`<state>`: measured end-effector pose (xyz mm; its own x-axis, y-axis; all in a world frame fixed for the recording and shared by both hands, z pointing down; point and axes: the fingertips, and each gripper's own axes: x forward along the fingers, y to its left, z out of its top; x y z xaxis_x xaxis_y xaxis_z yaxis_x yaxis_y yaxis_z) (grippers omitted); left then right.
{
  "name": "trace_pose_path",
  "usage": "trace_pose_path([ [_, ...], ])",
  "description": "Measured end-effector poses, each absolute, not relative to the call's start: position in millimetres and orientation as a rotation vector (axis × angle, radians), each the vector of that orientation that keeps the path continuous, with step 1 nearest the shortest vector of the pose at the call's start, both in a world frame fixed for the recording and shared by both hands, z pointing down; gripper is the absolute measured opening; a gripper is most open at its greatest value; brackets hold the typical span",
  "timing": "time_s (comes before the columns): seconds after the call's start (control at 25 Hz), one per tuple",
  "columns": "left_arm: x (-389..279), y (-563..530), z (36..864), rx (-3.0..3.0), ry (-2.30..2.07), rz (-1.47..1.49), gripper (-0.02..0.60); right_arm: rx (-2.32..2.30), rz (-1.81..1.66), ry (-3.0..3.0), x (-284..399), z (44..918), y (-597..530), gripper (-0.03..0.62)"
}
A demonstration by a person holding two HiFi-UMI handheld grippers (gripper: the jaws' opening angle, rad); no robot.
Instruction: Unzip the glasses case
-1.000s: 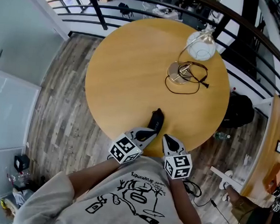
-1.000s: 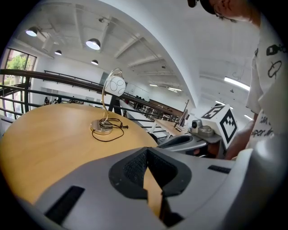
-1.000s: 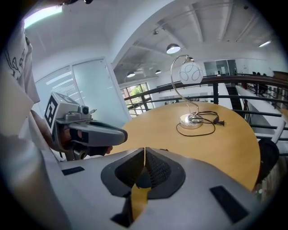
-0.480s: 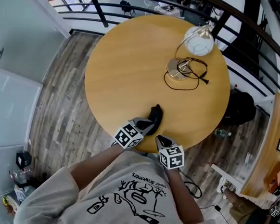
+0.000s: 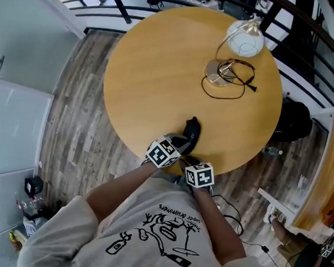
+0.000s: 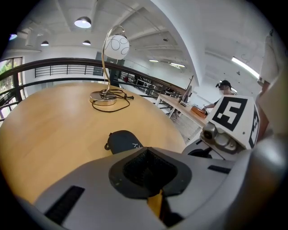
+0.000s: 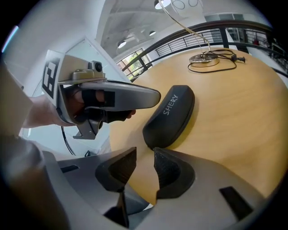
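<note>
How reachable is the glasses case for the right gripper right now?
Probably yes. The jaws of the right gripper have just been opening, with nothing between them, and the case lies right ahead on the table. The left gripper hangs off to one side, not across the path.

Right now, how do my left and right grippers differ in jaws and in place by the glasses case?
Jaws: the left gripper is shut with nothing between; the right gripper stands open, having just been opening, with only bare table in its gap.
Place: the left gripper reaches alongside the glasses case; the right gripper points at its near end.
Shared: both point down at the table, and neither grips the case.
</note>
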<state>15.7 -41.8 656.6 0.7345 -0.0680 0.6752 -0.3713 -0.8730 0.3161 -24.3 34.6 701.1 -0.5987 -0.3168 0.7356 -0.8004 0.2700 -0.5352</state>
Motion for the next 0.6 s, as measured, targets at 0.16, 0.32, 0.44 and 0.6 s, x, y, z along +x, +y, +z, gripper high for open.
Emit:
trace_pose_path([
  [0.16, 18, -39, 669, 2.494, -0.336, 1.004, 0.006, 1.037, 1.381, -2.026, -32, 714, 29, 0.123],
  [0.32, 21, -43, 678, 2.477, -0.348, 1.019, 0.006, 1.077, 1.407, -2.031, -40, 715, 24, 0.123],
  [0.44, 21, -42, 678, 2.474, -0.341, 1.011, 0.008, 1.112, 1.424, -2.001, -39, 718, 28, 0.123],
  [0.6, 17, -44, 677, 2.456, -0.344, 0.983, 0.008, 1.147, 1.453, -1.959, -35, 722, 30, 0.123],
])
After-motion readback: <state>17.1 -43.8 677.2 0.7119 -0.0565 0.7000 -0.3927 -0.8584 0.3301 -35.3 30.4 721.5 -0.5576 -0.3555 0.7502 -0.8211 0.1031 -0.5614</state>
